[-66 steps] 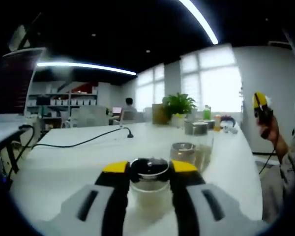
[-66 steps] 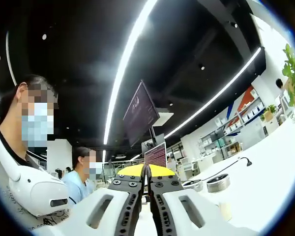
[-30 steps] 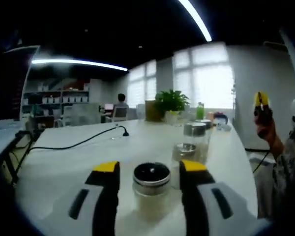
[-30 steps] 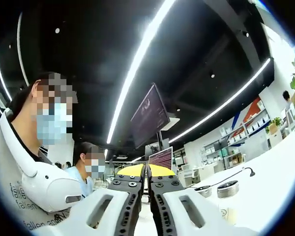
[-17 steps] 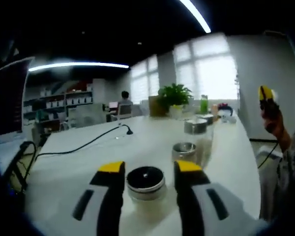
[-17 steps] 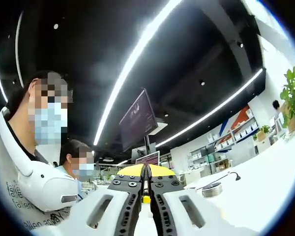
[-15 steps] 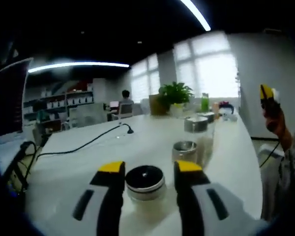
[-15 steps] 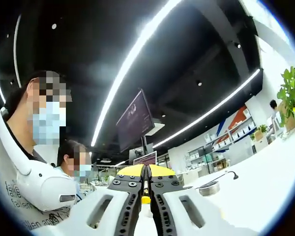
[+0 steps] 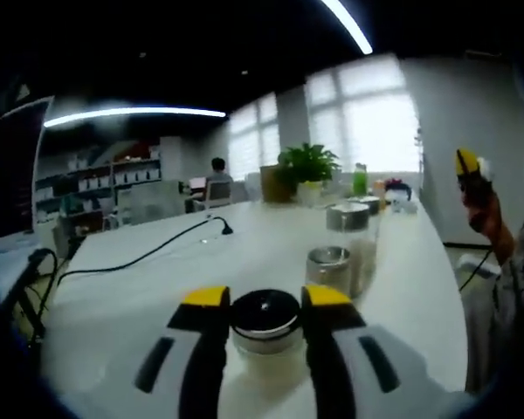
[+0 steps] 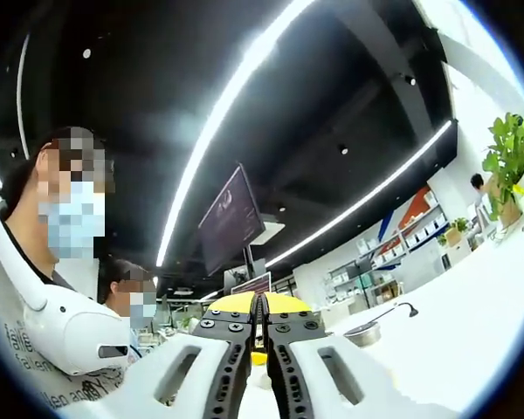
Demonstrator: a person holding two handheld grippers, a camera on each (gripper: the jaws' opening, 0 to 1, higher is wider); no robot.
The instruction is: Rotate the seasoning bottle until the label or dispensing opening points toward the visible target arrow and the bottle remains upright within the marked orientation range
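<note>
The seasoning bottle [image 9: 264, 325] stands upright on the white table [image 9: 157, 288], a clear glass jar of pale powder with a black and silver lid. My left gripper [image 9: 265, 298] is shut on it, a yellow-tipped finger pressing each side of the lid. No label or arrow is readable. Far to the right, a hand holds my right gripper [image 9: 465, 164] up off the table. In the right gripper view, the right gripper [image 10: 259, 302] is shut with nothing held and points up at the ceiling; a jar lid [image 10: 360, 332] shows low on the right.
Two more lidded jars stand just behind the bottle, a short one [image 9: 329, 266] and a taller one [image 9: 350, 229]. A black cable [image 9: 148, 251] crosses the table on the left. A potted plant [image 9: 307, 168] and small bottles sit at the far end. A masked person [image 10: 65, 262] is close on the left.
A second ago the left jaws stood apart around the bottle; they have since closed onto its lid. The right gripper stays shut while its view drifts slightly.
</note>
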